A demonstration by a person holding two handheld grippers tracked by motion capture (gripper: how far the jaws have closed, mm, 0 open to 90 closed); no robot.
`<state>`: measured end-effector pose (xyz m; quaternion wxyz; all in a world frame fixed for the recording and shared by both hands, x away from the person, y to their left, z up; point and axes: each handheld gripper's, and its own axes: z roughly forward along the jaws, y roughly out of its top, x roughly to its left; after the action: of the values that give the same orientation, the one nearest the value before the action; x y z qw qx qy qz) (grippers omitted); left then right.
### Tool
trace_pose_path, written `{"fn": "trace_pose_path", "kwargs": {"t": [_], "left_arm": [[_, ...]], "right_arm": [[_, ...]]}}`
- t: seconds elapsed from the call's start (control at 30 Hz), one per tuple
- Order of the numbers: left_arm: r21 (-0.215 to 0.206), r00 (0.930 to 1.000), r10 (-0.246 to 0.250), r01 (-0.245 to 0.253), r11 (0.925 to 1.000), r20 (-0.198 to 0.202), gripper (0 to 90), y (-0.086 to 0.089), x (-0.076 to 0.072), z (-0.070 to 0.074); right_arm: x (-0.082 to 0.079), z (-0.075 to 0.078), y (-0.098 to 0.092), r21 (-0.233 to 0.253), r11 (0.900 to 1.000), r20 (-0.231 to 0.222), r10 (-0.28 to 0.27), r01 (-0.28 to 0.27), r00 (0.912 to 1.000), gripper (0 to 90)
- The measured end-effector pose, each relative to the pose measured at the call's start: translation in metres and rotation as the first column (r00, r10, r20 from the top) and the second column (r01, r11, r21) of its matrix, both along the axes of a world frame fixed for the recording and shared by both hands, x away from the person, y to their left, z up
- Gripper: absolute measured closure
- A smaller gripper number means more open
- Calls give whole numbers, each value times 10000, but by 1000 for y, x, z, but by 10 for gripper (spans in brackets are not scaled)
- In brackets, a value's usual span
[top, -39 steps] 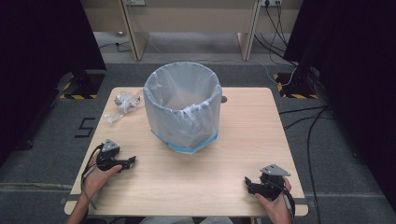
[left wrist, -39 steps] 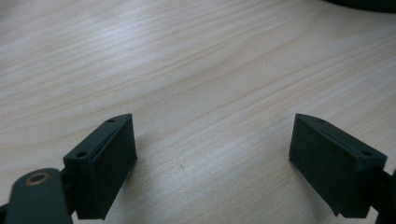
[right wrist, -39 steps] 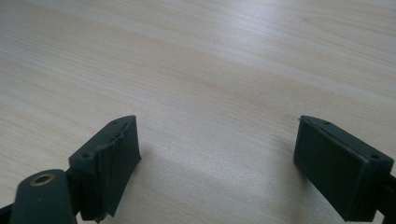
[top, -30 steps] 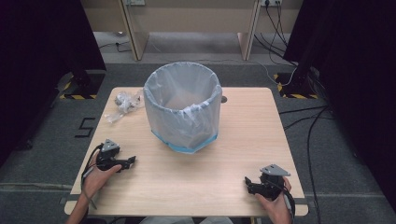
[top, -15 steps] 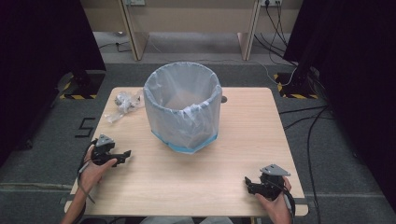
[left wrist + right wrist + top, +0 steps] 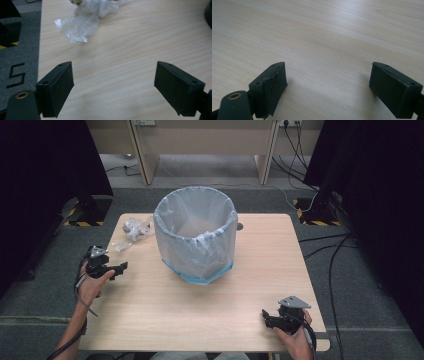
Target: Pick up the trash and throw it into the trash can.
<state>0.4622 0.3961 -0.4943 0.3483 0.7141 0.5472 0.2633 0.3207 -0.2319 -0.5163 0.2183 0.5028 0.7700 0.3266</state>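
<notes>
Evidently the work in hand is clearing the crumpled clear plastic wrapper [image 6: 131, 231] off the pale wooden table [image 6: 210, 305] and into the round bin lined with a translucent bluish-white bag [image 6: 195, 234]. The wrapper lies at the table's far left corner, just beside the bin but apart from it. The left gripper [image 6: 118, 268] hovers near the left edge, its jaws spread wide and empty; in the left gripper view the wrapper [image 6: 82, 21] sits ahead of them and a little to the left. The right gripper [image 6: 266, 317] rests near the front right corner, well apart from everything, its jaws likewise spread over bare wood.

To do the reach well, the person should steer the left gripper forward and slightly leftward until the bulk of the wrapper lies between the jaws, come in low, and close on the thick bunched middle rather than a loose flap, which would probably slip or tear. The bin's liner looks light, so the lift should clear its rim before release.
</notes>
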Motion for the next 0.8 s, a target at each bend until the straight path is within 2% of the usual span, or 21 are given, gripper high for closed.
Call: {"fn": "trace_pose_path", "kwargs": {"t": [0.17,0.33,0.73,0.8], "left_arm": [[-53,9993,360,-361,9993,-81,153,11,19,-1],[-72,9983,550,-551,9985,-211,160,16,32,-3],[-491,9955,903,-916,9946,-284,201,21,57,-3],[-451,9954,912,-924,9947,-286,217,19,61,-3]], "right_arm": [[0,0,0,-3,10000,-7,9,-9,10000,145],[0,0,0,-6,10000,-3,28,-28,10000,145],[1,0,0,12,10000,18,83,-83,10000,145],[1,0,0,3,10000,30,91,-91,10000,145]]}}
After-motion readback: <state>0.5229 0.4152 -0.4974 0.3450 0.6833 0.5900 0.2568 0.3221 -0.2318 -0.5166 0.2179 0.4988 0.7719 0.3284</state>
